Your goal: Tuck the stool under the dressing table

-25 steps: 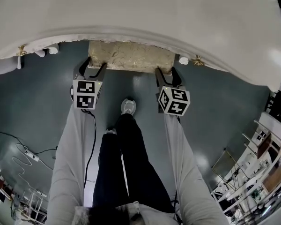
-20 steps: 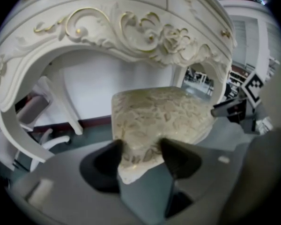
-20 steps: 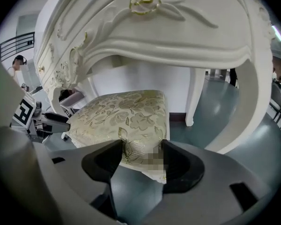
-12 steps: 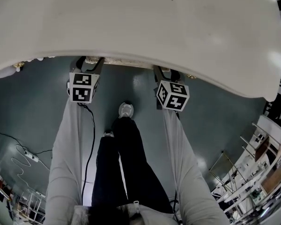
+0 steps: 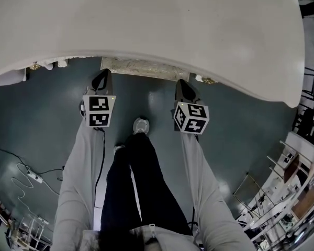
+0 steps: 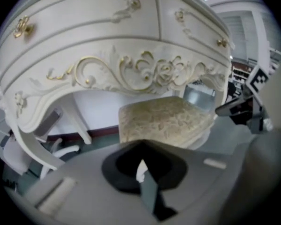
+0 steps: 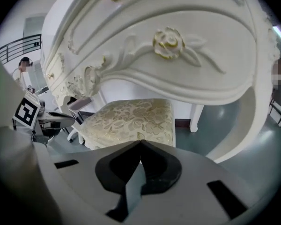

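Left gripper (image 5: 102, 77): jaws have just closed, tips pinched together with nothing between them, clear of the furniture and pointing down at a slant toward the knee space. Ahead of it and slightly to its right sits the cream brocade-cushioned stool with white frame (image 6: 165, 120); the near edge of the seat is apart from the tips, no contact. Above and ahead of the gripper runs the white carved dressing table with gilt scrollwork and brass drawer pulls (image 6: 107, 48), its arched apron over the cushion. Between the two grippers, from the head view, only a narrow strip of cushion shows past the table's front edge; the rest of the seat is hidden under the top. Below and behind the grippers lies dark grey-green floor (image 5: 47, 109). Right gripper (image 5: 182, 84): jaws likewise just closed, clenched on nothing, with the same stool ahead and a little to its left, near but not touching. A white table leg (image 7: 196, 111) stands beyond the seat, to the right of this gripper's line. Judgement: stool is let go and looks very nearly home, seat centred in the arch. Left to do, if anything, is a short final nudge to bring the showing strip under the edge; otherwise only backing away.
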Demonstrator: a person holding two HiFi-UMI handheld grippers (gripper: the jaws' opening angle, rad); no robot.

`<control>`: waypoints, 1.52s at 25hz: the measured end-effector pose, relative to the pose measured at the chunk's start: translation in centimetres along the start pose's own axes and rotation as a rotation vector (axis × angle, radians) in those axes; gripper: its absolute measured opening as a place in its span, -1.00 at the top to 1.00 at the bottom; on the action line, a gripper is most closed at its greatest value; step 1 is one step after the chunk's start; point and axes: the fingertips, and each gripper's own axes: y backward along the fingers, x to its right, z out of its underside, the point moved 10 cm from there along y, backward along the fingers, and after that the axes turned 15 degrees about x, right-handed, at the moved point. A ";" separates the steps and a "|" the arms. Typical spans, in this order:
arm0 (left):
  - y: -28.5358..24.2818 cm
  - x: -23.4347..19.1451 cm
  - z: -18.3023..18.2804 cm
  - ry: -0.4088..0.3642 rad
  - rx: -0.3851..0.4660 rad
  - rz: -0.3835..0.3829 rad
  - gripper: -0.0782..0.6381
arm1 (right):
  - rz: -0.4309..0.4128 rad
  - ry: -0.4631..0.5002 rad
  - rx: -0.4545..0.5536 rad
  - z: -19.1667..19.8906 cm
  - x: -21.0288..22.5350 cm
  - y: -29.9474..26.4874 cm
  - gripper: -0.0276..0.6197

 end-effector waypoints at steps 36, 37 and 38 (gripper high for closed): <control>30.6 0.2 -19.4 0.063 0.481 0.037 0.76 | -0.053 0.109 0.440 -19.1 -15.3 29.1 0.96; 31.2 0.1 -20.0 0.064 0.496 0.037 0.76 | -0.057 0.113 0.454 -19.5 -15.7 29.7 0.96; 31.8 0.0 -20.5 0.065 0.512 0.038 0.76 | -0.062 0.117 0.467 -20.0 -16.1 30.2 0.96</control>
